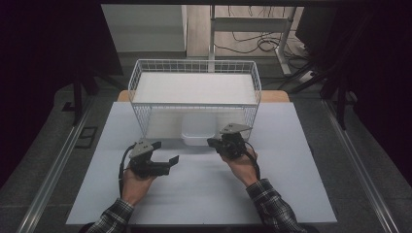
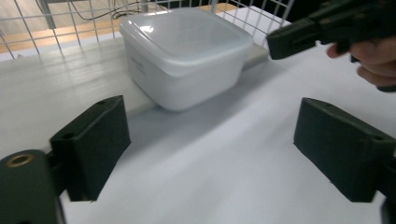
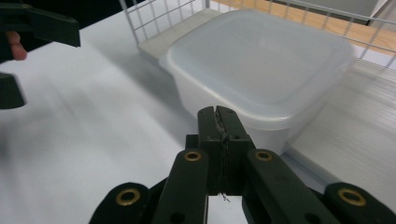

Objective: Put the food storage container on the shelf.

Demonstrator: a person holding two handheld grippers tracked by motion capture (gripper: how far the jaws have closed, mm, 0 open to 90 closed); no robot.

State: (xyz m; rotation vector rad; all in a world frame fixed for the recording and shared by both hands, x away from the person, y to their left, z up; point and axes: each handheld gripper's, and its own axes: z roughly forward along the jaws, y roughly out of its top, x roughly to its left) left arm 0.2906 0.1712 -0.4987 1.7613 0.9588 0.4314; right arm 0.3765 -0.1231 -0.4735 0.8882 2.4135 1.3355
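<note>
Forearms in plaid sleeves enter the high view from the bottom, each hand holding a tool over the pale counter (image 1: 204,194). Ahead of them stands a white wire basket (image 1: 141,82), and a lidded white tub (image 1: 198,133) sits half out of its open front side, on the counter's midline. From here the right tool (image 1: 214,142) lies just beside the tub's right front corner, while the left tool (image 1: 165,155) sits clearly farther off, down and to the left, with its jaws spread and aimed toward the right. Seen along the left tool (image 2: 212,140) in its own view, the jaws stand wide apart with nothing between them, and the tub (image 2: 187,51) lies ahead and slightly left, one rounded corner turned toward the camera; the right tool (image 2: 299,39) reaches in from the upper right, near the tub's far side. Looking along the right tool (image 3: 219,119) in its view, the jaws are pressed together on nothing, their tips just short of the tub (image 3: 261,60), whether touching its wall I cannot tell. So the tub lies straight ahead of the right tool, which is the nearer; my judgement is that it would have to spread its jaws before gripping the rim.
</note>
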